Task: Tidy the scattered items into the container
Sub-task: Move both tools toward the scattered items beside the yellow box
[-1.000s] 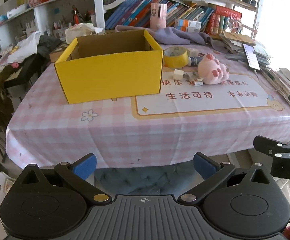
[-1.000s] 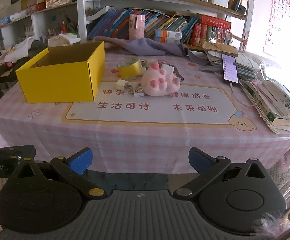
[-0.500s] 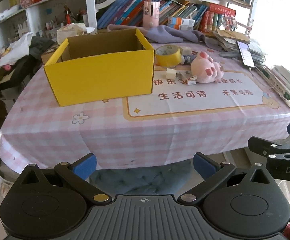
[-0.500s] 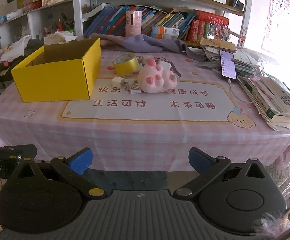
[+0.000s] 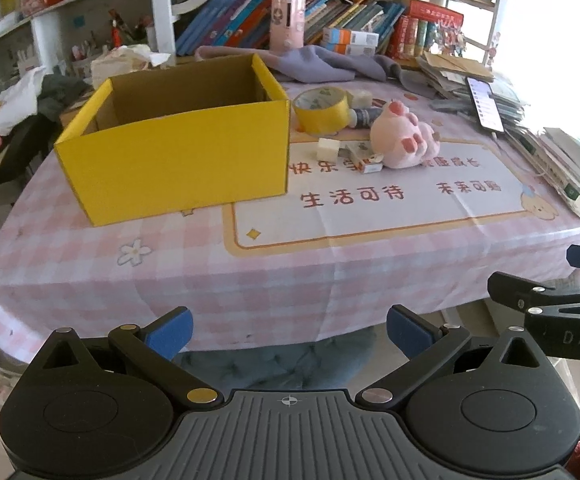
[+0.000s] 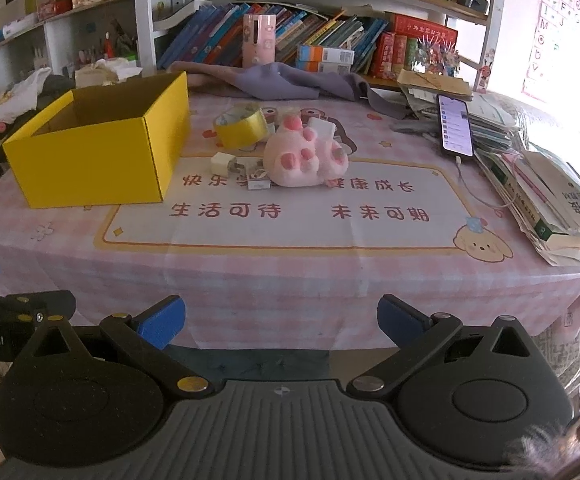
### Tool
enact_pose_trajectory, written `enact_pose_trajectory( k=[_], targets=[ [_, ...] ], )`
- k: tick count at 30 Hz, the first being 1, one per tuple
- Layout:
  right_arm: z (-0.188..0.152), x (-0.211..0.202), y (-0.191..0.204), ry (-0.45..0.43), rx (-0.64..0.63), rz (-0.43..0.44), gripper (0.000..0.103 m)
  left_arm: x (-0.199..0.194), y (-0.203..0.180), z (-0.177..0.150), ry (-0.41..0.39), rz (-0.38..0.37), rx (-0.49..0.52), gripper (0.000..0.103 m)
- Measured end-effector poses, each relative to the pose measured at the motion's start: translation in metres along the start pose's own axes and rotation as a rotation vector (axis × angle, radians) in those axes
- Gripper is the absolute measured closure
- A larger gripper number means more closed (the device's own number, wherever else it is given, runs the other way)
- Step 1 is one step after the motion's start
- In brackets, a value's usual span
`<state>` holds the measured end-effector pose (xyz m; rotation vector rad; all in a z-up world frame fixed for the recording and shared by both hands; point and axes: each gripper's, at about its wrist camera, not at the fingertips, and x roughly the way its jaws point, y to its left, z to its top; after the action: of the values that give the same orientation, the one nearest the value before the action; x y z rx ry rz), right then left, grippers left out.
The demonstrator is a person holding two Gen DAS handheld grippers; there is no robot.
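An open yellow cardboard box (image 5: 178,156) (image 6: 98,160) stands on the left of a pink checked table. Right of it lies a cluster: a yellow tape roll (image 5: 321,110) (image 6: 242,126), a pink plush paw (image 5: 403,142) (image 6: 305,156), a white charger cube (image 5: 327,149) (image 6: 221,163) and a small flat carton (image 5: 363,158) (image 6: 258,185). My left gripper (image 5: 290,330) and my right gripper (image 6: 282,318) both hang open in front of the table's near edge, well short of the items, with nothing between their fingers.
A phone (image 6: 455,125) on a cable rests on stacked papers at the right, with books (image 6: 549,196) piled along the right edge. Grey cloth (image 6: 290,82) and a bookshelf (image 6: 290,36) close off the back. A printed mat (image 6: 301,208) covers the table's middle.
Both grippers have shifted slightly, so the table and box sit a little differently in view. Both stay open, and the items on the table have not moved.
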<state>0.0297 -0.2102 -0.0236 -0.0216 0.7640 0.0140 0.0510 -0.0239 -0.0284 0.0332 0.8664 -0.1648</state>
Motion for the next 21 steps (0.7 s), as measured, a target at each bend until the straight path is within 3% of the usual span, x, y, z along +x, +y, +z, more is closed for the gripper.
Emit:
enact_pose_trajectory(
  k=[11,21],
  targets=[
    [0.013,0.018,-0.019,-0.013,0.026,-0.02,0.0,0.02,-0.017,0.021,-0.022,-0.035,0.067,0.0],
    [0.045,0.044,-0.038,-0.035,0.023,-0.014,0.0,0.043,-0.038,0.057,-0.06,-0.067,0.13,0.0]
  ],
)
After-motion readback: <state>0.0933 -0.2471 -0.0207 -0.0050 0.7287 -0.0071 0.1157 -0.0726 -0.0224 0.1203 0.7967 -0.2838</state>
